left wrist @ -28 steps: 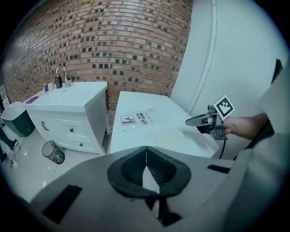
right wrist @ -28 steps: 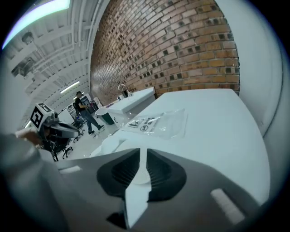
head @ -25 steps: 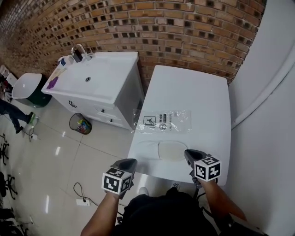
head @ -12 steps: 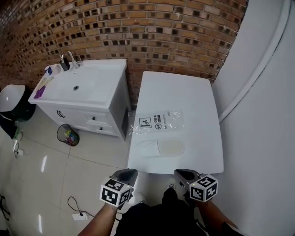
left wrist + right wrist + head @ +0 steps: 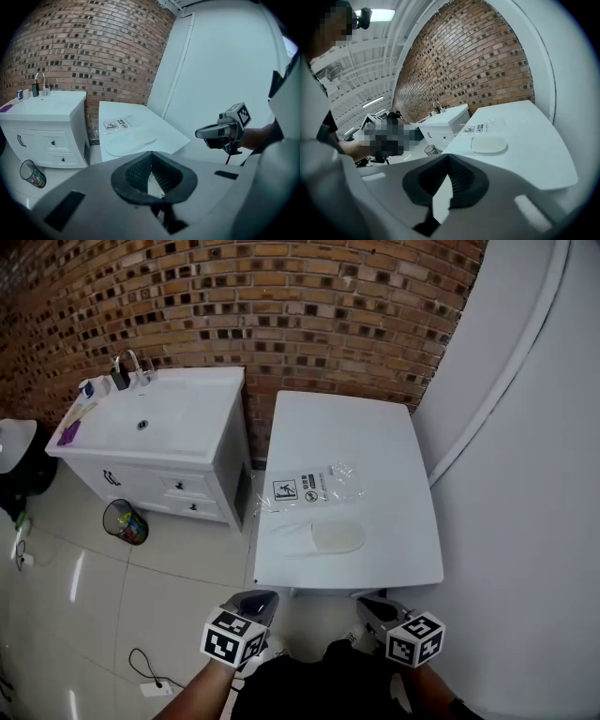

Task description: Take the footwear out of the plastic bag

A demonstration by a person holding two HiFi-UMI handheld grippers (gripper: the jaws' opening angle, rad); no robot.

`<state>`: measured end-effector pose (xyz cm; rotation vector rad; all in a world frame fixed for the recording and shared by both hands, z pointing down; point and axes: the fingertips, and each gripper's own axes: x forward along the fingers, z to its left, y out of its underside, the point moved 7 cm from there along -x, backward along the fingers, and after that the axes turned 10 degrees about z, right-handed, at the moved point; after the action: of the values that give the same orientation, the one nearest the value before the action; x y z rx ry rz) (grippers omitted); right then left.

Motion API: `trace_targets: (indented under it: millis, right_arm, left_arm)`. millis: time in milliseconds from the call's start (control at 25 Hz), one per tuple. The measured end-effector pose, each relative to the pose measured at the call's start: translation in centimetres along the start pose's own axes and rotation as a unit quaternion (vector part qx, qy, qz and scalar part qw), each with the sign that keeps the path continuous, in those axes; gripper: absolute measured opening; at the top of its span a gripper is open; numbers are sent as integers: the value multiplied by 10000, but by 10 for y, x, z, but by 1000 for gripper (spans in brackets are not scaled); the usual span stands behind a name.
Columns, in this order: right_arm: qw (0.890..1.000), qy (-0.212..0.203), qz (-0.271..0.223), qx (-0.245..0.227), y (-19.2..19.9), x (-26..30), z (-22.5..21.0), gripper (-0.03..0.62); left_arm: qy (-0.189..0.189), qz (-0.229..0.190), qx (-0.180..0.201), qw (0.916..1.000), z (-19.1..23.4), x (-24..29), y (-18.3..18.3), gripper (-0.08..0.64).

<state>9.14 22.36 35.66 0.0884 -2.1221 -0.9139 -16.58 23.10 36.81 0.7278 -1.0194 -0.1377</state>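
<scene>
Left tool [image 5: 257, 600], right tool [image 5: 369, 602] closed; one bag [image 5: 315, 486], seemingly one slipper [image 5: 315, 537].

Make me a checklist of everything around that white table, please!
Surface: white table, flat, one end against the brick wall.
Job's things: clear printed plastic bag lying flat; white slipper next to it, nearer the person; whether plastic covers it, cannot tell.
Clutter: nothing seen on the table.
Grippers: left gripper and right gripper both shut, empty, held off the table's near edge.
Cables: one cable on the floor tiles.
Surroundings: white sink cabinet, waste bin.
</scene>
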Motion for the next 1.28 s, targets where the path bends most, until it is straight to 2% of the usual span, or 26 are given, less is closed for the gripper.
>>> trace_targets:
  millis: [320, 720, 1280]
  right_arm:
    - [9999, -104, 126, -44, 2, 3, 7, 0]
    - [9999, 52, -28, -157, -4, 0, 7, 0]
    - [9999, 91, 67, -131, -1, -1, 8, 0]
  left_arm:
    - [-33, -24, -38, 10000, -6, -2, -2, 6]
    - [-12, 39, 109, 9999, -5, -4, 2, 6]
    - [13, 29, 64, 10000, -6, -5, -1, 6]
